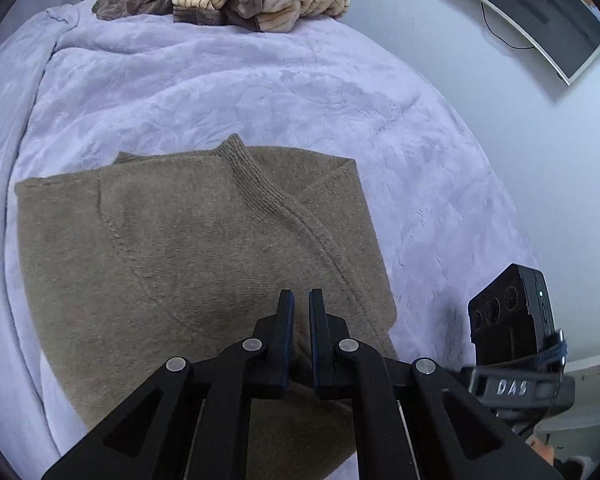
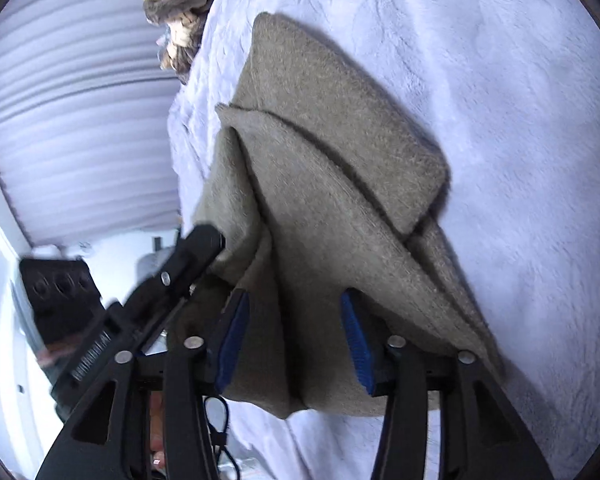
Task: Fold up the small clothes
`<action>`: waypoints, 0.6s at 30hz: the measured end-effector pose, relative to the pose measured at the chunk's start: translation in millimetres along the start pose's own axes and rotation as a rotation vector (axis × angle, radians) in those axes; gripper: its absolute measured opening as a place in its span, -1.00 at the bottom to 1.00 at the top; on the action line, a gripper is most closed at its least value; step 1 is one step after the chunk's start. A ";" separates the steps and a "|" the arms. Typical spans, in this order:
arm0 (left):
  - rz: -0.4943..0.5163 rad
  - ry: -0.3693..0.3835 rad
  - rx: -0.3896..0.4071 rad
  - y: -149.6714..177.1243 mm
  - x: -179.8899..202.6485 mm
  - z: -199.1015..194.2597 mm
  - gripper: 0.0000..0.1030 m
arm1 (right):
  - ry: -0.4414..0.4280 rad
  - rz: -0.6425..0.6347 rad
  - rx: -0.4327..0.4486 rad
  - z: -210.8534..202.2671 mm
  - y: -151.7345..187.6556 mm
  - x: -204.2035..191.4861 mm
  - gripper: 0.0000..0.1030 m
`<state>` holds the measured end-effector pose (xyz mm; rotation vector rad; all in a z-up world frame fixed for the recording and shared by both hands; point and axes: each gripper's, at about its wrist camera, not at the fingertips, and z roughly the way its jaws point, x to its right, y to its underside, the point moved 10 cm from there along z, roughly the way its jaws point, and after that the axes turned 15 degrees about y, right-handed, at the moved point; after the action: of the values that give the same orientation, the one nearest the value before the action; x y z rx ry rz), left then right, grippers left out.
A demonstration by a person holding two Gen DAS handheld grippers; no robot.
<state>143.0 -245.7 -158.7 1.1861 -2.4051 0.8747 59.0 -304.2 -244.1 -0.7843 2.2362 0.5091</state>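
Left claw (image 1: 301, 300) pinches the sweater (image 1: 180, 240); right claw (image 2: 296, 308) gapes, holding nothing.

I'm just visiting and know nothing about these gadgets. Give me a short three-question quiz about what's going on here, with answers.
1. True or false: the left gripper is pinching the brown sweater.
2. What covers the bed under the sweater?
A. lavender blanket
B. green towel
C. bare wood
3. Fill in: the right gripper has its jaws ____.

Key:
1. True; its jaws are nearly closed on a bit of the knit.
2. A, the lavender blanket.
3. Open, with sweater fabric lying between the blue pads.
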 end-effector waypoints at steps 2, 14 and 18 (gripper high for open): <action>-0.006 -0.038 0.030 -1.4 -8.5 -18.9 -0.39 | -0.060 0.028 0.002 -1.0 -2.9 -6.3 0.33; -0.282 -0.288 0.213 36.9 -145.5 -111.3 0.85 | -0.034 -0.179 -0.171 47.0 -20.5 -73.8 0.57; -0.390 -0.343 0.167 64.7 -194.1 -97.8 0.85 | 0.018 -0.240 -0.213 68.6 -24.5 -85.7 0.56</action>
<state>210.2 -35.4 -210.5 1.9257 -2.2500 0.8073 157.4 -251.4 -231.4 -1.1538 2.0885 0.6301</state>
